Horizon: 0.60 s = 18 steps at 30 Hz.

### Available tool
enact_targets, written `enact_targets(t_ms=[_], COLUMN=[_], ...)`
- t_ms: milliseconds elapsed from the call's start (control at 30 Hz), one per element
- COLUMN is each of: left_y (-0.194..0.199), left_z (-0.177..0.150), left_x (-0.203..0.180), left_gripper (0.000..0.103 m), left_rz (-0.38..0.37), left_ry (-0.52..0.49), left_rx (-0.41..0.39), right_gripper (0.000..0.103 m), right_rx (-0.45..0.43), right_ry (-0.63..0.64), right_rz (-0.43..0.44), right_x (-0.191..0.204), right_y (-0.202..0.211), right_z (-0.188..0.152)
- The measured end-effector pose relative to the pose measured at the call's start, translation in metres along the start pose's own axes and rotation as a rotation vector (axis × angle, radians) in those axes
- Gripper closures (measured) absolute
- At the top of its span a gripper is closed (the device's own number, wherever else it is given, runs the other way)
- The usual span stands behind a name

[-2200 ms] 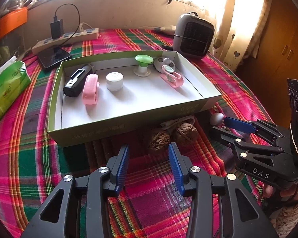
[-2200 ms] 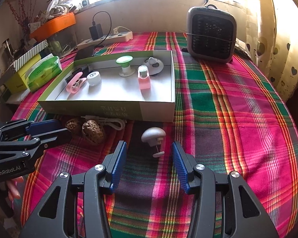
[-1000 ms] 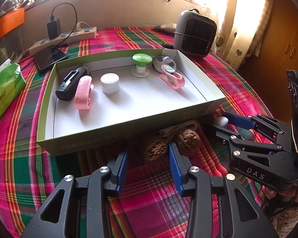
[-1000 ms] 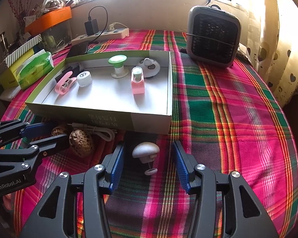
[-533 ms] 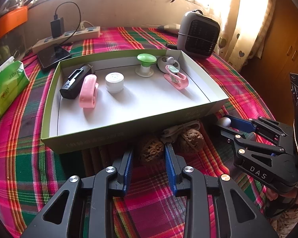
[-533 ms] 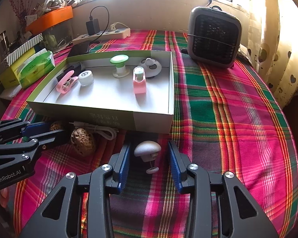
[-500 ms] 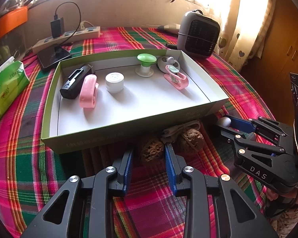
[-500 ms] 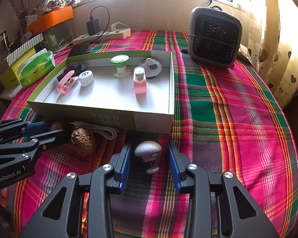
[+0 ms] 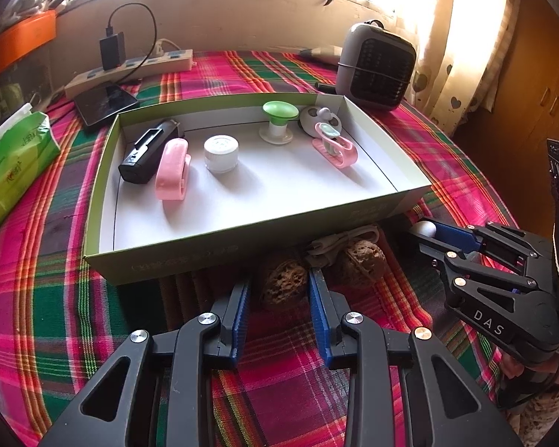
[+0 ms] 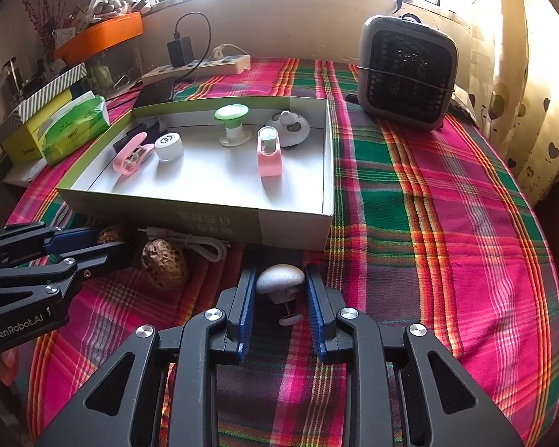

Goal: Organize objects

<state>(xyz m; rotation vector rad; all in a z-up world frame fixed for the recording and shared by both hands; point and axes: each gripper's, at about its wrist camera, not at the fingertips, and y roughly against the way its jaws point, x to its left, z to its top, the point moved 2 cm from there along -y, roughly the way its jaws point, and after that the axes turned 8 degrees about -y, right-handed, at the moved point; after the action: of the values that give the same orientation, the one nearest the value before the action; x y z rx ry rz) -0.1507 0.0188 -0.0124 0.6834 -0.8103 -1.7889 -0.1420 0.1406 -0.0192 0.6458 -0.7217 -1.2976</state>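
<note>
A shallow green-and-white box (image 9: 190, 257) on the plaid table holds several small items. In front of it lie two walnuts and a white cable (image 9: 343, 240). My left gripper (image 9: 279, 290) has its blue pads against both sides of the left walnut (image 9: 283, 283); the other walnut (image 9: 361, 259) lies just to its right. My right gripper (image 10: 279, 287) has its pads touching the silver mushroom-shaped knob (image 10: 279, 279), which rests on the cloth. The right gripper also shows in the left wrist view (image 9: 432, 234), and the left gripper in the right wrist view (image 10: 89, 242).
In the box are a black device (image 9: 145, 151), a pink clip (image 9: 171, 173), a white jar (image 9: 221, 153), a green knob (image 9: 277, 119) and a pink holder (image 9: 333, 145). A grey heater (image 10: 406, 70), power strip (image 10: 201, 65), phone (image 9: 104, 102) and tissue pack (image 9: 11, 164) surround it.
Both grippers have moved forward and narrowed: the left has closed around the left walnut, the right around the silver knob.
</note>
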Motion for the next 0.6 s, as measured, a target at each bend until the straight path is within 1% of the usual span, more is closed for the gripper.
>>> enact_targets(t_ms=[600], left_y=[0.017], left_z=[0.001], left_x=[-0.002], left_gripper=[0.075], left_rz=[0.010], left_ry=[-0.001], left_rx=[-0.026], right_gripper=[0.076], right_rx=[-0.043], right_ry=[0.010], right_rz=[0.023], right_x=[0.009], right_y=[0.016], right_z=[0.007])
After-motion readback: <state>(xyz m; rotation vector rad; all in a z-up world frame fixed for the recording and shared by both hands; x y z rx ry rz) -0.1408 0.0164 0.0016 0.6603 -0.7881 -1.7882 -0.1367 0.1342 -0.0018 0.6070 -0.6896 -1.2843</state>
